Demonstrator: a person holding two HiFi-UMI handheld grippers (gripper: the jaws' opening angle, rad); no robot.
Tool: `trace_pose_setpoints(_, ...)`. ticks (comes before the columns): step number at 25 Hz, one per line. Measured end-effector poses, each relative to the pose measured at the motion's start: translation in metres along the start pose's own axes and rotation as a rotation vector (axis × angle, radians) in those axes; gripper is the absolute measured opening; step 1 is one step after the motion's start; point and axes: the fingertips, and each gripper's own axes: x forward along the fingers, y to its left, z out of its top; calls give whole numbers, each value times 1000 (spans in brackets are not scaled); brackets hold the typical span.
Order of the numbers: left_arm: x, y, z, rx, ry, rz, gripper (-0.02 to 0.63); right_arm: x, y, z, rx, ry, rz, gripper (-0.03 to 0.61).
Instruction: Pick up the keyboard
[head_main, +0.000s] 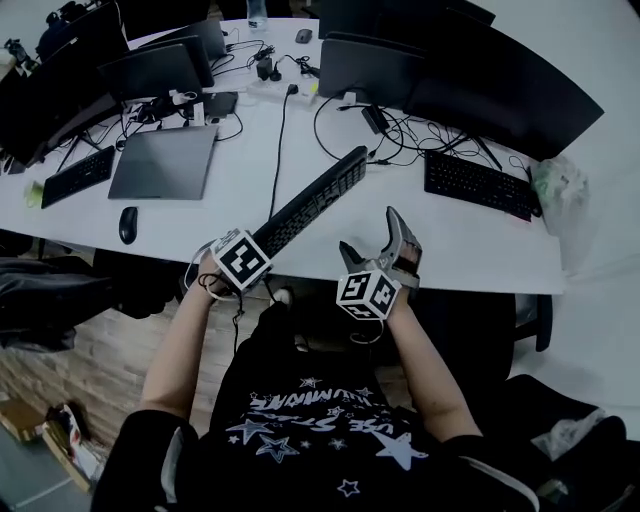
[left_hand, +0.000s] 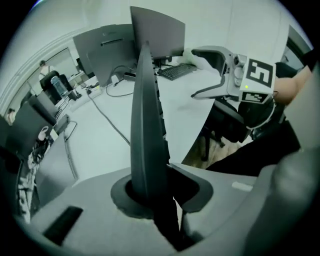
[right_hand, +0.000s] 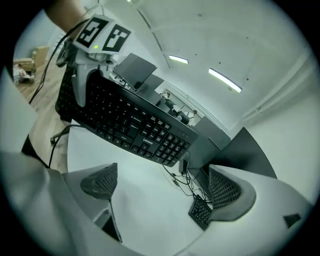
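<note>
At the far left of the desk (head_main: 470, 245) a spare keyboard (head_main: 78, 175), a mouse (head_main: 128, 224) and a closed laptop (head_main: 165, 160) lie untouched. The left gripper (head_main: 250, 252) is at the desk's near edge with its jaws narrow, clamped on one short end of the keyboard (head_main: 315, 198). Its own view shows the board (left_hand: 145, 125) standing on edge between the pads and running away over the desktop. The pickup itself looks done: the keyboard hangs in the air, tilted and held at one end only, its cable trailing down. To its right, the right gripper (head_main: 378, 245) is near the board but apart from it, jaws wide with nothing between them (right_hand: 165, 192). The next move probably calls for steadying the long free end, since a one-ended grip invites sagging or twisting. The keyboard's face (right_hand: 130, 125) carries a small mark that seems to read "Lenovo". The shirt's starred print is too warped to read.
</note>
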Motion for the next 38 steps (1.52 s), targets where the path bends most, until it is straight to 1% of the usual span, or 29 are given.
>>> trace_pose_setpoints(2, -5, -10, -5, -82, -56, 25, 89, -8, -5, 4, 53, -31, 7, 572)
trace_pose_setpoints(4, -14, -17, -6, -141, -116, 61, 89, -15, -8, 9, 108, -61, 23, 572)
trace_pose_setpoints(6, -27, -23, -10, -197, -157, 92, 89, -22, -8, 15, 160, -87, 52, 571)
trace_pose_setpoints(8, -37, -34, -16, -254, -198, 95, 89, -29, -6, 19, 196, -93, 81, 567)
trace_pose_setpoints(9, -41, -41, -18, -286, -223, 87, 89, -32, -4, 19, 201, -84, 87, 541)
trace_pose_setpoints(10, -44, -48, -20, -319, -250, 79, 89, -34, -3, 19, 201, -72, 88, 469)
trace_pose_setpoints(11, -46, -54, -22, -349, -275, 78, 89, -36, -1, 19, 204, -66, 88, 377)
trace_pose_setpoints(12, -48, -57, -26, -375, -297, 85, 89, -38, 2, 19, 214, -65, 92, 329)
trace_pose_setpoints(14, -49, -64, -36, -427, -331, 95, 91, -41, 9, 22, 242, -72, 115, 291)
trace_pose_setpoints(15, -50, -70, -40, -456, -349, 85, 91, -43, 13, 23, 252, -77, 126, 266)
trace_pose_setpoints(17, -52, -82, -48, -511, -384, 52, 91, -47, 21, 26, 260, -91, 137, 197)
trace_pose_setpoints(18, -53, -88, -53, -533, -397, 42, 91, -49, 24, 29, 263, -99, 138, 149)
trace_pose_setpoints(20, -55, -99, -67, -570, -416, 36, 91, -54, 31, 34, 271, -111, 137, 86)
trace_pose_setpoints(21, -56, -104, -75, -585, -423, 37, 92, -57, 35, 36, 273, -113, 133, 37)
trace_pose_setpoints(22, -56, -110, -83, -598, -431, 39, 92, -60, 39, 38, 273, -114, 131, 9)
trace_pose_setpoints(25, -62, -128, -108, -628, -462, 52, 92, -74, 52, 44, 278, -115, 129, 8)
trace_pose_setpoints(31, -79, -171, -162, -689, -519, 73, 92, -124, 62, 61, 283, -160, 39, 7)
trace_pose_setpoints(38, -103, -225, -210, -719, -580, 93, 94, -188, 94, 63, 272, -160, 45, 6)
